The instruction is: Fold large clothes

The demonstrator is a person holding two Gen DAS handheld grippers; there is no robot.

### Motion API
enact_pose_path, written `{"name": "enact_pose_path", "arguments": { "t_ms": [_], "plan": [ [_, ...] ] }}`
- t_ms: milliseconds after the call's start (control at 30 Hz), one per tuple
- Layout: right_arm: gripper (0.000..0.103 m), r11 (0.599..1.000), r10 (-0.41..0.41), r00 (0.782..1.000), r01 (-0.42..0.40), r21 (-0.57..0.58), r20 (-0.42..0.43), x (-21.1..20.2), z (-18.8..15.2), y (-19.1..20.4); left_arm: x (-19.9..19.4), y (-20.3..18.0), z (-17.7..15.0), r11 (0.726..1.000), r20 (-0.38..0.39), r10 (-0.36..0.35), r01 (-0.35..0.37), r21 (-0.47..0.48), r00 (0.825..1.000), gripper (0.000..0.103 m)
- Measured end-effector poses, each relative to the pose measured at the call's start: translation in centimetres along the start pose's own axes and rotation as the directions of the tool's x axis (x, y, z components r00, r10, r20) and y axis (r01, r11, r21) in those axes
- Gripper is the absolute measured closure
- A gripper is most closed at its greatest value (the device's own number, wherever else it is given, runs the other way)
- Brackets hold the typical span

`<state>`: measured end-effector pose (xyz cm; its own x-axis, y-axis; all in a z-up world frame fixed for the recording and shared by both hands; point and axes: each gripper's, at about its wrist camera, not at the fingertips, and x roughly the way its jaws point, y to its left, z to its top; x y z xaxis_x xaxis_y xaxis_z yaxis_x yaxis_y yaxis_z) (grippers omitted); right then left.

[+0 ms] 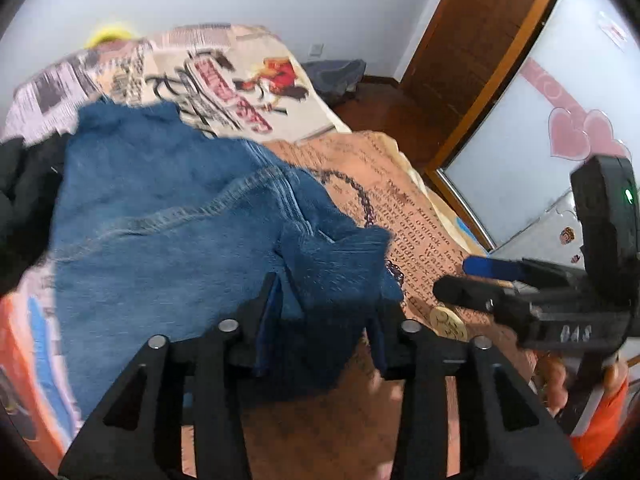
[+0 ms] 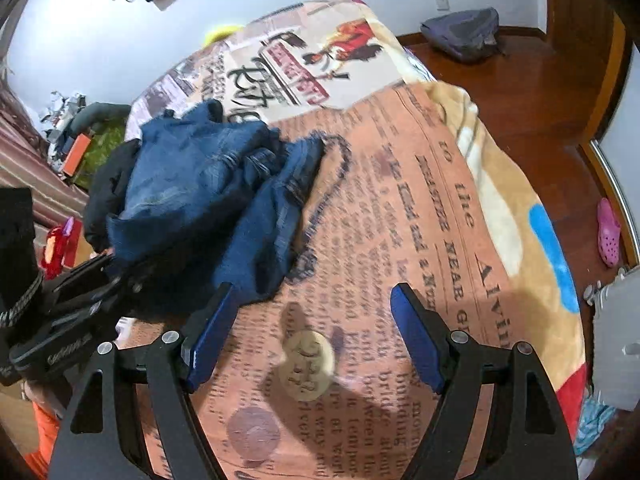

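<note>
Item: blue jeans (image 1: 168, 216), crumpled on the bed (image 2: 460, 184) over its newspaper-print blanket (image 2: 400, 240), beside a black garment (image 1: 16, 200).

Your left gripper (image 1: 320, 320): fingers spread, denim bunched between them; whether they pinch it, you cannot tell from here.

Your right gripper (image 2: 312, 336): blue pads (image 2: 416, 340) wide apart, holding nothing, hovering above the blanket just beside the jeans' edge.

Also present: grey backpack (image 2: 464, 32) on the floor.

Matt stitched denim jeans (image 1: 168, 216) on fuzzy printed blanket (image 2: 420, 208) — glossy wooden floor (image 2: 532, 92).
</note>
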<state>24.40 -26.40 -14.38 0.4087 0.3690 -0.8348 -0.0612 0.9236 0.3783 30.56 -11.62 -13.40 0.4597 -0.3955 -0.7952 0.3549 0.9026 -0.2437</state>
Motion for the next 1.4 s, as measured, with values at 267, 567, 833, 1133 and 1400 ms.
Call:
{"name": "enact_pose_path", "arguments": {
  "t_ms": [267, 567, 833, 1133, 1400],
  "plan": [
    [0.028, 0.991, 0.094, 0.993, -0.086, -0.100, 0.076, -1.9, 2.1, 4.6, -6.9, 3.8, -0.5, 0.995, 0.166, 0.099, -0.096, -0.023, 0.981, 0.043],
    [0.028, 0.966, 0.095, 0.994, -0.079, -0.244, 0.055, 1.5, 3.0, 10.0, -4.1, 10.0, -3.2, 0.971, 0.025, 0.231, -0.229, -0.068, 0.973, 0.031],
    [0.028, 0.965, -0.101, 0.995, 0.093, -0.245, -0.017, 4.5, 1.4, 6.5, -2.1, 11.1, -6.3, 0.973, 0.010, 0.209, -0.207, -0.097, 0.978, 0.028],
    [0.023, 0.978, -0.056, 0.997, 0.045, -0.204, -0.045, 3.7, 1.6, 5.3, -4.4, 11.2, -4.6, 0.971, 0.062, 0.234, -0.230, -0.073, 0.970, 0.028],
    [0.023, 0.979, 0.041, 0.998, -0.048, -0.200, -0.037, 3.7, 4.6, 6.5, -4.5, 14.8, -1.1, 0.951, 0.050, 0.292, -0.285, -0.116, 0.955, 0.028]
  ]
}}
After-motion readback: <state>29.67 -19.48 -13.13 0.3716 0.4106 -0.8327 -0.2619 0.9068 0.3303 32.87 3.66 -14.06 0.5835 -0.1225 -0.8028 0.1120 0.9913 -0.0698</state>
